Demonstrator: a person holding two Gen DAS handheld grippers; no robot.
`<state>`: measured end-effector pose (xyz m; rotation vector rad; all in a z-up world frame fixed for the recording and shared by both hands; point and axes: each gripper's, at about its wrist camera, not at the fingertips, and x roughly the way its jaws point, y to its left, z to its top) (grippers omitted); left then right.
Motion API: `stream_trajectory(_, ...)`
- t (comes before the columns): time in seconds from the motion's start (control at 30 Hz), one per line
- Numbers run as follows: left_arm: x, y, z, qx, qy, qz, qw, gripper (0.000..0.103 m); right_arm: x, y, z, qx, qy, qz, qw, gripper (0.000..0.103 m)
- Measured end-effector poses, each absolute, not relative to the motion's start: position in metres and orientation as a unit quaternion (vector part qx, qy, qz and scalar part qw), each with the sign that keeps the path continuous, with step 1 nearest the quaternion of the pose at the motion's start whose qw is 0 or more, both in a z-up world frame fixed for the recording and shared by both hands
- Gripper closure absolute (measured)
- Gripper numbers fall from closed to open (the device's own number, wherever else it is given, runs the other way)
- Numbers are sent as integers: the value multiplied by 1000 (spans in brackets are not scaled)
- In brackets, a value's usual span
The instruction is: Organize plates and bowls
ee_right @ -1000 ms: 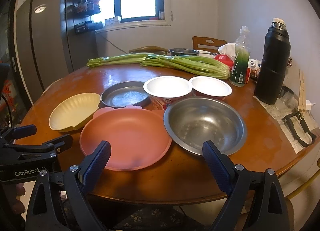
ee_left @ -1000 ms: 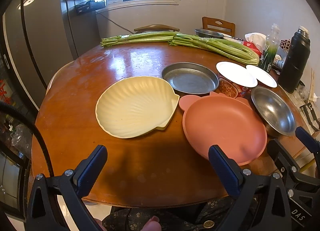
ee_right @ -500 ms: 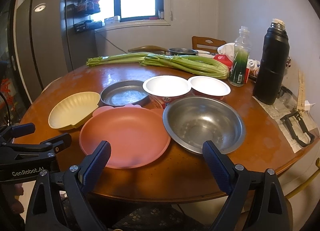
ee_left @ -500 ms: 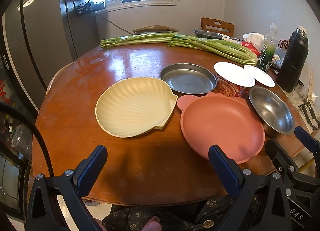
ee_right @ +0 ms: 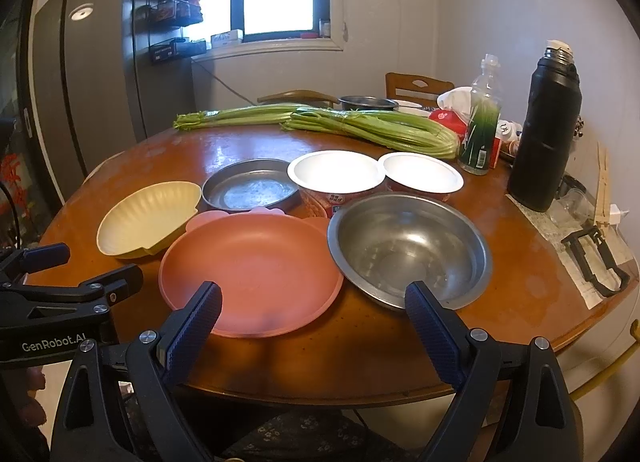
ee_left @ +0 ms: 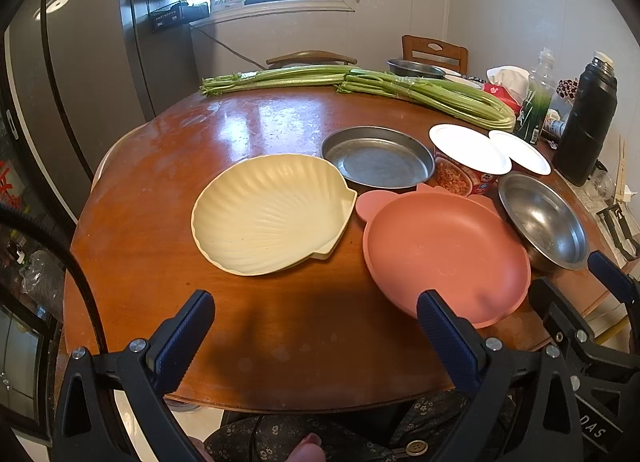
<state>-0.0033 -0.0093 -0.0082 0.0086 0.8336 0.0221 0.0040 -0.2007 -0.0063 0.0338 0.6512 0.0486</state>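
the left gripper point(ee_left: 316, 320) and right gripper point(ee_right: 314, 310) both have their blue fingers wide apart, holding nothing. at 12 o'clock of the right one sits the pink plate point(ee_right: 250, 272). the shell plate point(ee_right: 148, 217) is at 10 o'clock, the metal bowl point(ee_right: 408, 248) at 1 o'clock.

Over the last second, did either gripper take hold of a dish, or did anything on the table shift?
Nothing was grasped or moved. The left gripper and right gripper stayed open short of the pink plate; the views drifted only slightly. The shell dish and steel bowl lie as before.
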Motion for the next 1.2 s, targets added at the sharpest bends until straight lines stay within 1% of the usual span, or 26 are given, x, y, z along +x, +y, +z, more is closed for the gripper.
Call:
stream_trajectory(0.37, 4, 13, -8, -14, 409, 25, 912, 1, 18, -191, 5, 12, 309, 46, 950, 10)
stream_trajectory(0.6, 13, 60, -13, -53, 418, 66, 905, 1, 53, -158, 21, -2, 317, 125, 940, 10)
stream_trajectory(0.73, 21, 83, -20, -77, 435, 74, 894, 1, 77, -133, 25, -14, 332, 168, 928, 10)
stream_trajectory(0.83, 28, 95, -25, -90, 444, 76, 888, 1, 103, -119, 21, -1, 367, 193, 910, 10)
stream_trajectory(1.07, 43, 101, -38, -105, 467, 56, 876, 1, 141, -97, 4, -15, 414, 220, 883, 10)
stream_trajectory(1.17, 48, 103, -41, -111, 472, 55, 873, 1, 148, -92, 0, -20, 419, 235, 877, 16)
stream_trajectory(1.2, 50, 103, -42, -113, 473, 54, 872, 1, 151, -88, -2, -25, 420, 241, 875, 22)
